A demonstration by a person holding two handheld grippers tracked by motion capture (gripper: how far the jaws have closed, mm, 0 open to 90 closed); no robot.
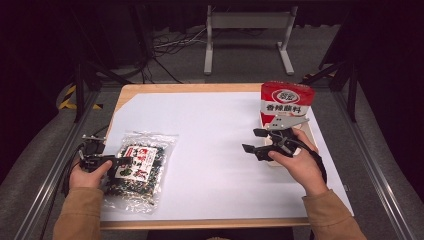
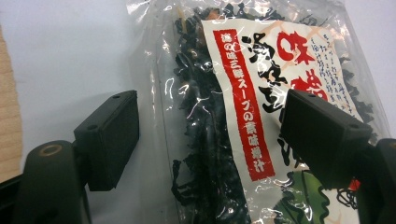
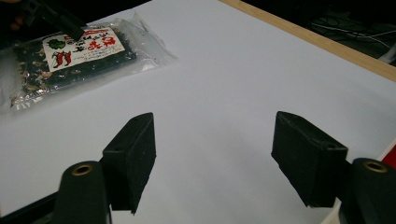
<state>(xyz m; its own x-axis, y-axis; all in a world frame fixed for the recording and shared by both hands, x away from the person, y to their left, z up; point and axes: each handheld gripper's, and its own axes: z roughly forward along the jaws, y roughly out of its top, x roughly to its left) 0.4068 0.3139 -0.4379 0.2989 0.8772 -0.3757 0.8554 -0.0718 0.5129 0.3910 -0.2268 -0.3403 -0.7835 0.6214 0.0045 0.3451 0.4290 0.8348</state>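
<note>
Clear plastic seaweed packet (image 1: 138,167) lies flat at the desk's (image 1: 215,150) near left, long axis running away from me; my left tongs (image 1: 122,161) straddle its edge, wide apart. My right tongs (image 1: 252,140) hover wide, empty, beside the upright red pouch (image 1: 286,101)

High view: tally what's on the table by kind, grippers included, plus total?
Clear bag of dried dark food: 1
Red and white pouch: 1
White tray under the pouch: 1
Grippers: 2, left gripper and right gripper
Total: 5
</note>
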